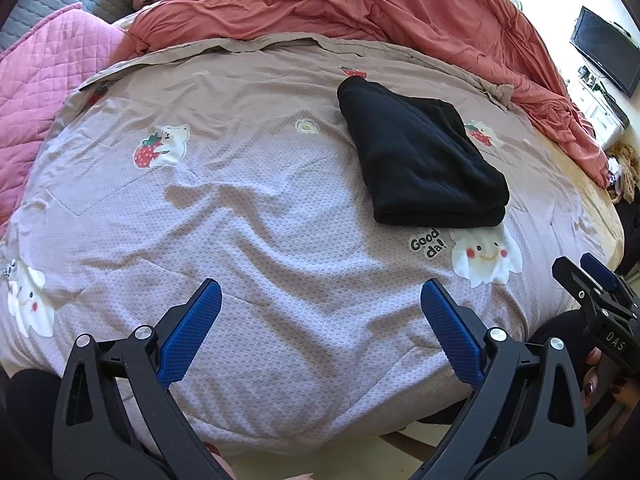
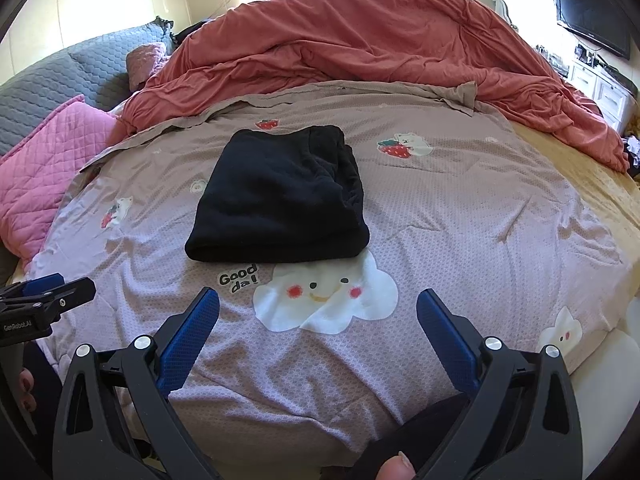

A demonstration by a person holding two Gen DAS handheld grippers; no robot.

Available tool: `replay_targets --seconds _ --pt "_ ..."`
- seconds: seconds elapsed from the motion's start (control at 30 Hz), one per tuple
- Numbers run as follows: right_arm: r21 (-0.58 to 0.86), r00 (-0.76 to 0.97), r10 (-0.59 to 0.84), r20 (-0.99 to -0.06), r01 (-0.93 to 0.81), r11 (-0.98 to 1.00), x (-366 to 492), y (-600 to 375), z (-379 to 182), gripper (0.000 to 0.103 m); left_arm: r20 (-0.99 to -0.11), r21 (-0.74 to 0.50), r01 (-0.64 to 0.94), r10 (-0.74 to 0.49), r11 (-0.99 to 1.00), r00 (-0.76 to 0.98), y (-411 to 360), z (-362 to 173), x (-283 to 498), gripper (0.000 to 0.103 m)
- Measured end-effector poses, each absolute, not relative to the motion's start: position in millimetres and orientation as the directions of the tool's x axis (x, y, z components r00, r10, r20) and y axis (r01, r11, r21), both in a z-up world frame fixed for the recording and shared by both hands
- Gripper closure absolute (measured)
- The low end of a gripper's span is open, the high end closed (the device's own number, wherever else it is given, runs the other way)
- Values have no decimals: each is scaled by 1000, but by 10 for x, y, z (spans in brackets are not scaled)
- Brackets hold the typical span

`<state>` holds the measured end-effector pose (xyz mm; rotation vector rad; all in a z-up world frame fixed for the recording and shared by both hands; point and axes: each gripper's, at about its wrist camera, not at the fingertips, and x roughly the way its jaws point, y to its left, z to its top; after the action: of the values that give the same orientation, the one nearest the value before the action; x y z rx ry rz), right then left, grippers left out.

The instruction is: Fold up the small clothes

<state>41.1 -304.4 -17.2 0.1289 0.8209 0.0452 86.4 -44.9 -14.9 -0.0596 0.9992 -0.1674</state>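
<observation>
Both grippers are black plastic frames with silver screws and blue textured pads on the fingers. The right gripper bears white "DAS" lettering; the left gripper reads "GenRobot.AI". Fingernails wear dark polish.

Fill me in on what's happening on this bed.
A person is folding small clothes with a handheld gripper in each hand. A black garment lies folded into a neat rectangle on the printed lilac cover, just beyond the smiling cloud print. The left gripper and the right gripper are both open, holding nothing, above the bed's near edge and short of the garment.
</observation>
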Motion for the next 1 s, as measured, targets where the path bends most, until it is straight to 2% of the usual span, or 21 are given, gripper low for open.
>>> replay_targets --seconds 1.0 --pt "119 681 80 -728 10 993 407 -3043 -161 5 -827 -110 96 -145 989 544 -430 -101 854 9"
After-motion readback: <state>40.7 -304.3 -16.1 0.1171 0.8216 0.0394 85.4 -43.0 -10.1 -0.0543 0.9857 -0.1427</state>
